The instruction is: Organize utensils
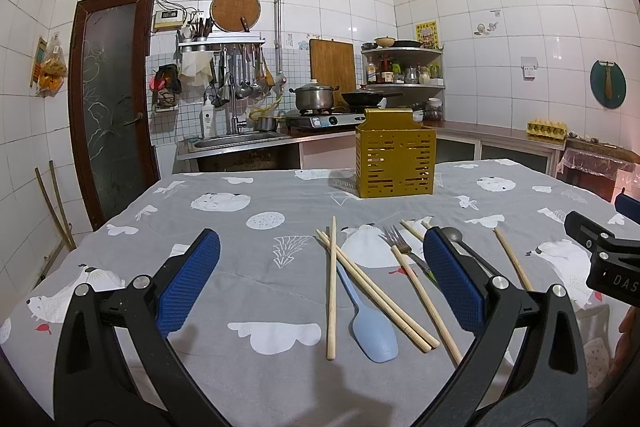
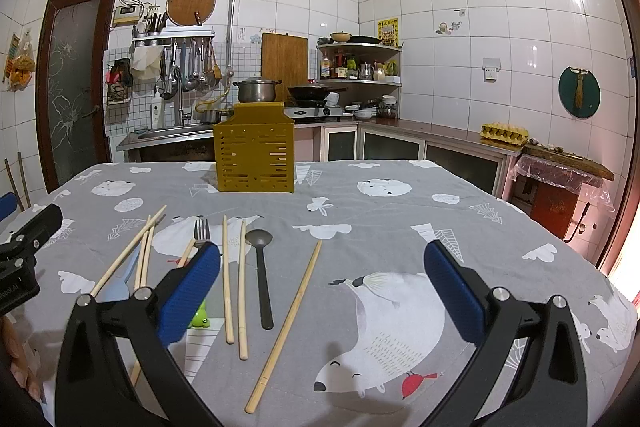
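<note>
A yellow slotted utensil holder (image 1: 394, 161) (image 2: 254, 154) stands upright at the table's far side. Several wooden chopsticks (image 1: 376, 297) (image 2: 285, 327), a light blue spatula (image 1: 370, 323) (image 2: 116, 287), a metal fork (image 1: 394, 237) (image 2: 202, 230) and a dark spoon (image 1: 454, 235) (image 2: 262, 275) lie scattered on the cloth. My left gripper (image 1: 322, 239) is open above the spatula and crossed chopsticks. My right gripper (image 2: 322, 251) is open, holding nothing, with the lone chopstick between its fingers below. A small green handle end (image 2: 200, 319) peeks out beside its left finger.
The table carries a grey cloth (image 2: 400, 227) printed with polar bears. Behind it run a kitchen counter with sink (image 1: 240, 139), stove and pots (image 1: 314, 97), and an egg tray (image 2: 504, 133). A brown door (image 1: 108, 99) stands at the left.
</note>
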{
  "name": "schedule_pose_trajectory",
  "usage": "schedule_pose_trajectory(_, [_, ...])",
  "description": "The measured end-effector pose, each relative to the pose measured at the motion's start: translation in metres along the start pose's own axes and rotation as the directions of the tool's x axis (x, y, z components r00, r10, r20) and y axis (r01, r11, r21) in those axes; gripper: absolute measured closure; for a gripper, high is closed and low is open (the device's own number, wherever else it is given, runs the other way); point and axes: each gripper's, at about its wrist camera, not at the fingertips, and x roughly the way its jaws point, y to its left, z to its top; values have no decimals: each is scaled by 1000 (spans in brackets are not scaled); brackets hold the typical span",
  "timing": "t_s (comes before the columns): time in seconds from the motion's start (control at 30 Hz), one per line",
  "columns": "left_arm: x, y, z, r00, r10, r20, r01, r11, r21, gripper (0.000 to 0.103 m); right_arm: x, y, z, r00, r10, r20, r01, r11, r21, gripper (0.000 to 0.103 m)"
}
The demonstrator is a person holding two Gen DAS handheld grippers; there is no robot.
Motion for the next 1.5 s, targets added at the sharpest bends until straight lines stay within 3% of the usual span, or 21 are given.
schedule_pose_trajectory(1.5, [5,4,-2,1000,3,-10,-3,1000,-7,5,4,1,-3,1000,0,-2,0,1000,0,4])
